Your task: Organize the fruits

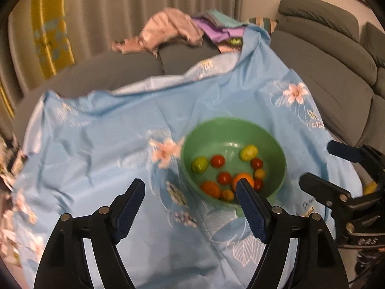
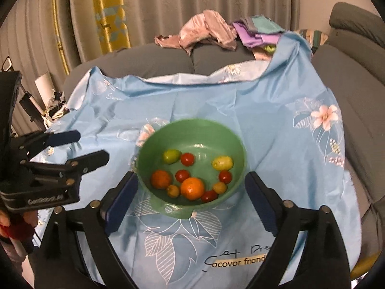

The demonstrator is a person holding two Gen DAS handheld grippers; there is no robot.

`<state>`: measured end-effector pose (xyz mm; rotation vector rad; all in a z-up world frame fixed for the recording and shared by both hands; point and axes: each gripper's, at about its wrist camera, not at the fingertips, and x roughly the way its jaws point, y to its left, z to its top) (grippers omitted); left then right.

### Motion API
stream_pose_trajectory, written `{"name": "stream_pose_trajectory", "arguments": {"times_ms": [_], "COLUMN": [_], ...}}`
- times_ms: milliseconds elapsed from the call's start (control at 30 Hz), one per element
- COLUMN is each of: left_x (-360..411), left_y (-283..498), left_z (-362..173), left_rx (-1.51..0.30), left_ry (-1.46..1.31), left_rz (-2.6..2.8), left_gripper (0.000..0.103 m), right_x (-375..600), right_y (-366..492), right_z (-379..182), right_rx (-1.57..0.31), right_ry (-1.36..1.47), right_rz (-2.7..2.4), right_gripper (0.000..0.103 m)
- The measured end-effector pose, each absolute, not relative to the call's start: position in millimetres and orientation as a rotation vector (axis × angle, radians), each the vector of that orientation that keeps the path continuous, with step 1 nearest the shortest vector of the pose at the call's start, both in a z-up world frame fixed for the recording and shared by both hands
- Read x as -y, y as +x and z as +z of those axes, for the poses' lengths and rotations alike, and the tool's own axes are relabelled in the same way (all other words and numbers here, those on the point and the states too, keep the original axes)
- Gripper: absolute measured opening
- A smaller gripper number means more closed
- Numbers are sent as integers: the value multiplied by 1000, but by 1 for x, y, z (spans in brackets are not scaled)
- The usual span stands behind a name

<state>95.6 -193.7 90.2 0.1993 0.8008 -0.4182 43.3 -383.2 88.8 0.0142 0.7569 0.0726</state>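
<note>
A green bowl (image 1: 272,149) (image 2: 223,134) stands on a light blue flowered cloth (image 1: 96,149) (image 2: 276,110). It holds several small fruits: an orange (image 2: 192,188), a second orange one (image 2: 160,179), red tomatoes (image 2: 187,159) and yellow-green fruits (image 2: 222,162). My left gripper (image 1: 191,189) is open and empty, above the cloth, its right finger in front of the bowl's near rim. My right gripper (image 2: 190,183) is open and empty, with the bowl between its fingers in view. Each gripper shows in the other's view: the right one (image 1: 336,168), the left one (image 2: 79,147).
The cloth covers a grey sofa (image 1: 336,77) (image 2: 349,72). A pile of pink and purple clothes (image 1: 178,29) (image 2: 216,30) lies at the back. Curtains (image 2: 192,4) hang behind. Clutter (image 2: 45,101) sits at the left.
</note>
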Motion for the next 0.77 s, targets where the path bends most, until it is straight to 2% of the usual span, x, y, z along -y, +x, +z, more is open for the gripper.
{"name": "stream_pose_trajectory", "arguments": {"times_ms": [67,333,767], "left_x": [198,211,217], "left_y": [94,85,78], "left_z": [101,121,129], "left_rx": [-777,-735,-700], "left_ry": [215,284,304], "left_rz": [-395,-370,-360], "left_gripper": [78,78,78], "right_x": [383,387,387], "right_y": [39,29,24], "right_z": [101,129,134], "right_rx": [-740,-696,-682], "right_ry": [-18,-55,-49], "right_rz": [57,61,73], "right_gripper": [96,96,96]}}
